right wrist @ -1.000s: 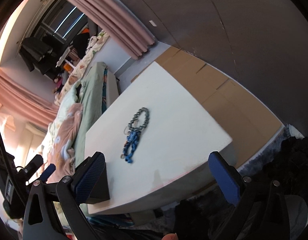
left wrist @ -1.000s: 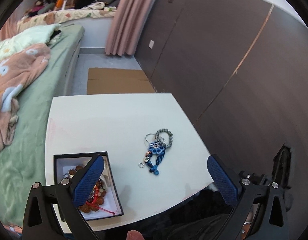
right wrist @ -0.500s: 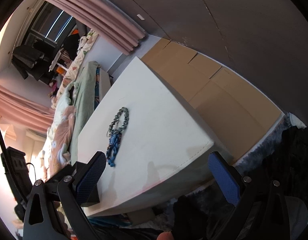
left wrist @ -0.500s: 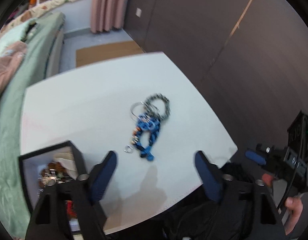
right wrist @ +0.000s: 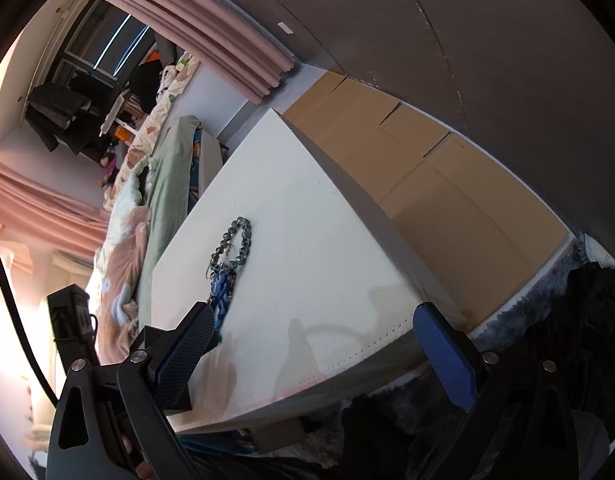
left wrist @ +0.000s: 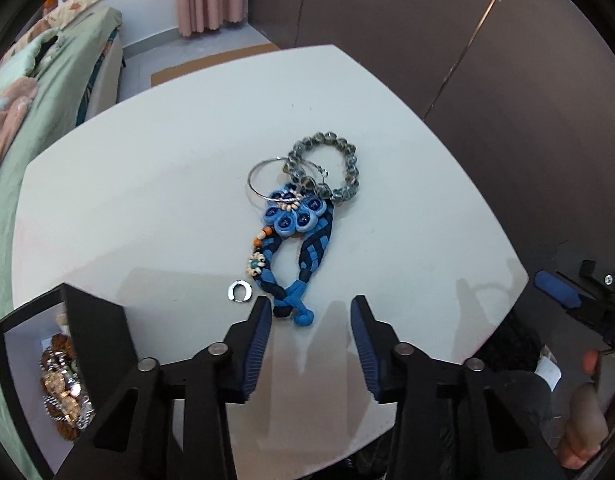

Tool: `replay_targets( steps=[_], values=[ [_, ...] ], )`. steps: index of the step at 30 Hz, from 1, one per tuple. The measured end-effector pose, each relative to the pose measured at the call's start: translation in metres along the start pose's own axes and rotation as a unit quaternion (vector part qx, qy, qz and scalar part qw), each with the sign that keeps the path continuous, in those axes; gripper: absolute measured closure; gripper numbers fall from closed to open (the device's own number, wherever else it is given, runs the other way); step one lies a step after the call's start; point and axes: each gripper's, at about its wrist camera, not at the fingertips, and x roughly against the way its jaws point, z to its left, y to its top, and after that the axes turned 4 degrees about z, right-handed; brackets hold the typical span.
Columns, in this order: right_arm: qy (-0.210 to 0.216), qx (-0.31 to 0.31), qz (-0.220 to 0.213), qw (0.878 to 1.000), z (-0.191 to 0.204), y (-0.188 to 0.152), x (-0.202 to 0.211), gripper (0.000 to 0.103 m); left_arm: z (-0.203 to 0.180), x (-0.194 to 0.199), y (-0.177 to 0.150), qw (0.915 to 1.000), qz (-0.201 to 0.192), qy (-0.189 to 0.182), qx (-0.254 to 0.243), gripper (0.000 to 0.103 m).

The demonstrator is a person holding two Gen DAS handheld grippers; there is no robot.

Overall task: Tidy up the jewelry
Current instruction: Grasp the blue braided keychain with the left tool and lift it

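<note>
Blue braided bracelet (left wrist: 297, 248) lies mid-bench on the white bench (left wrist: 147, 184), overlapping a grey beaded bracelet (left wrist: 327, 168) and a thin silver hoop (left wrist: 256, 178) – a small silver clasp ring (left wrist: 239, 291) sits just beside its lower loop. My left tool (left wrist: 310, 312) hangs over the knotted end, fingers part-spread, nothing between them. I see the black jewelry box (left wrist: 95, 320) at the bench's near left corner, beaded pieces inside. My right tool (right wrist: 311, 320) sits off the bench edge – fingers spread wide, gripping nothing; the green bed (left wrist: 47, 92) flanks the bench
</note>
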Motion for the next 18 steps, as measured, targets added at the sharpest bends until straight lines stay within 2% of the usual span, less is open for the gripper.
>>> replay_targets(
  steps=[7, 9, 10, 13, 15, 18],
  values=[
    [-0.001, -0.003, 0.005, 1.000, -0.003, 0.004, -0.004, 0.005, -0.005, -0.010, 0.006, 0.9992, -0.011, 0.031, -0.021, 0.068],
    [0.000, -0.001, 0.005, 1.000, -0.003, 0.004, -0.004, 0.005, -0.006, -0.010, 0.006, 0.9985, -0.013, 0.045, -0.027, 0.077],
    [0.001, 0.001, 0.006, 1.000, -0.001, 0.004, -0.005, 0.005, -0.004, -0.009, 0.005, 0.9984, -0.014, 0.051, -0.022, 0.090],
    [0.002, 0.013, 0.009, 1.000, 0.007, 0.004, -0.006, 0.008, 0.009, -0.004, 0.007, 0.9998, -0.011, 0.016, 0.005, 0.092],
    [0.001, 0.019, 0.017, 1.000, 0.013, 0.004, -0.008, 0.013, 0.011, 0.009, 0.007, 0.9995, -0.028, 0.016, 0.003, 0.092],
    [-0.002, 0.027, 0.023, 0.999, 0.021, 0.005, -0.009, 0.014, 0.011, 0.031, 0.008, 0.9987, -0.050, -0.009, 0.003, 0.092]
  ],
)
